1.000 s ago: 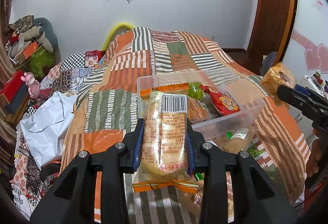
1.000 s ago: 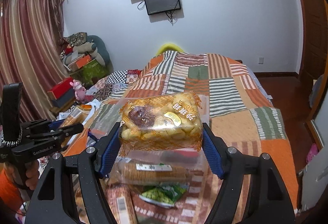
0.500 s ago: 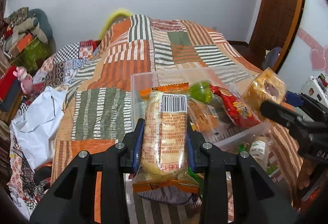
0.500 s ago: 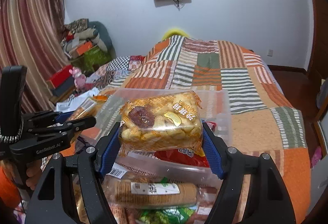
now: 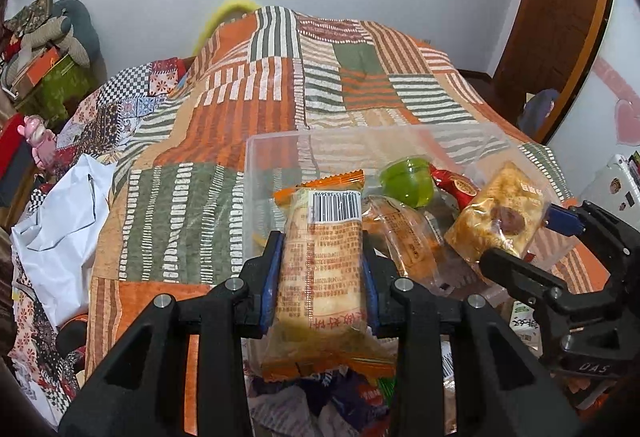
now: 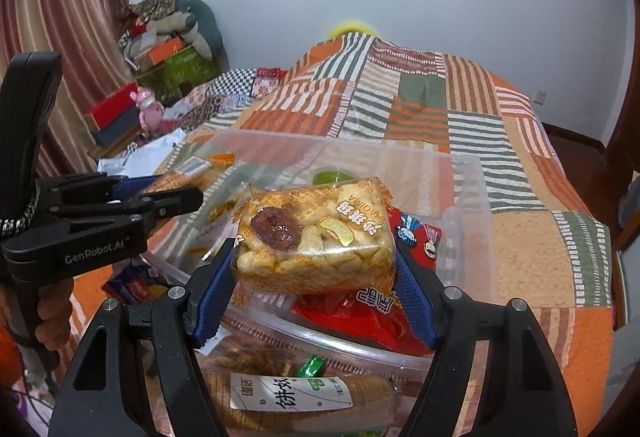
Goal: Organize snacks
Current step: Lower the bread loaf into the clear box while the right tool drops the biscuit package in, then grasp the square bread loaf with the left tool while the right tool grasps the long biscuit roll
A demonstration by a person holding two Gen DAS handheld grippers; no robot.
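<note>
left tool (image 5: 322, 269) clamped on long bread packet (image 5: 322, 261) at near rim of clear bin (image 5: 272, 157) | right tool (image 6: 314, 269) gripping square cake packet (image 6: 314, 237) over bin | patchwork bed (image 5: 240, 109) beyond

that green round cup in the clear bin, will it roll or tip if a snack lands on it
The green cup is domed and smooth, so it would probably roll. It already leans among loose wrappers in the clear bin, so it would likely shift easily. It looks light.
</note>
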